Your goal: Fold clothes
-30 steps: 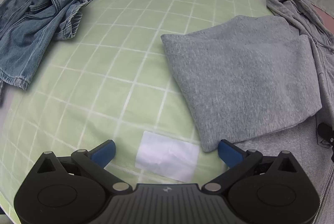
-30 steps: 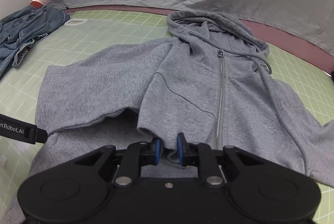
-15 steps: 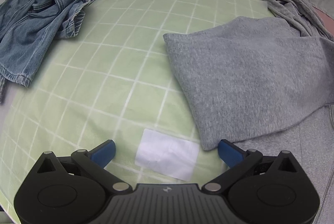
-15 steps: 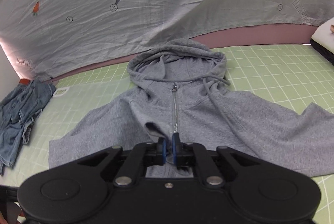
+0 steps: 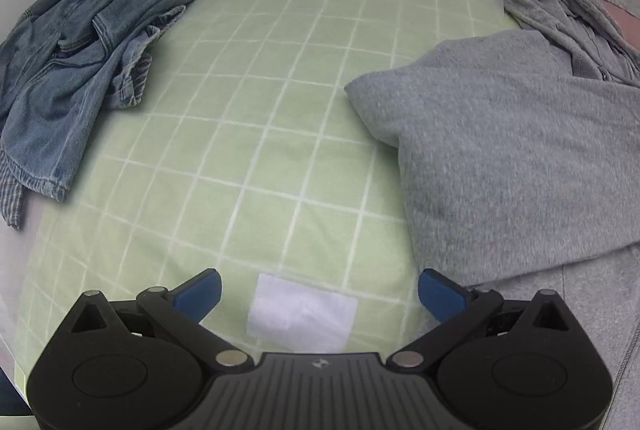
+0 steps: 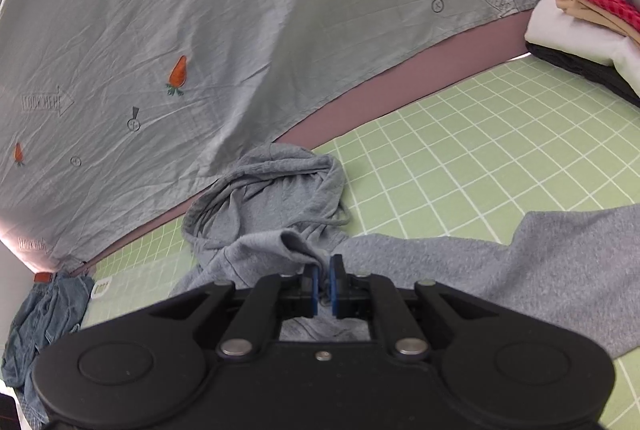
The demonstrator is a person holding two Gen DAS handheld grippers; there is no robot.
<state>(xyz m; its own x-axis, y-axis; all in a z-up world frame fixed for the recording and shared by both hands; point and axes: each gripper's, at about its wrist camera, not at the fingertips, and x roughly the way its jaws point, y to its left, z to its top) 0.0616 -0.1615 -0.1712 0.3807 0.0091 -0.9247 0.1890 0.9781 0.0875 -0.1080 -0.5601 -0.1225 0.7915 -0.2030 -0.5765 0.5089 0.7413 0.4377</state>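
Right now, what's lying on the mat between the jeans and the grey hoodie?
Nothing but bare green mat separates the jeans from the hoodie; the left wrist view shows it.

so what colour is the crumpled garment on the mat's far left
Faded blue denim, seen best in the left wrist view.

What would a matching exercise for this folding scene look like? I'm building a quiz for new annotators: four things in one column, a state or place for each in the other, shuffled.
Things:
1. grey hoodie
2. denim garment
3. folded stack
4. left gripper

States or places:
A. crumpled at the mat's left edge
B. open, holding nothing
C. pinched at its hem by the right gripper
D. piled neatly at the mat's far right corner

Pairs: 1-C, 2-A, 3-D, 4-B
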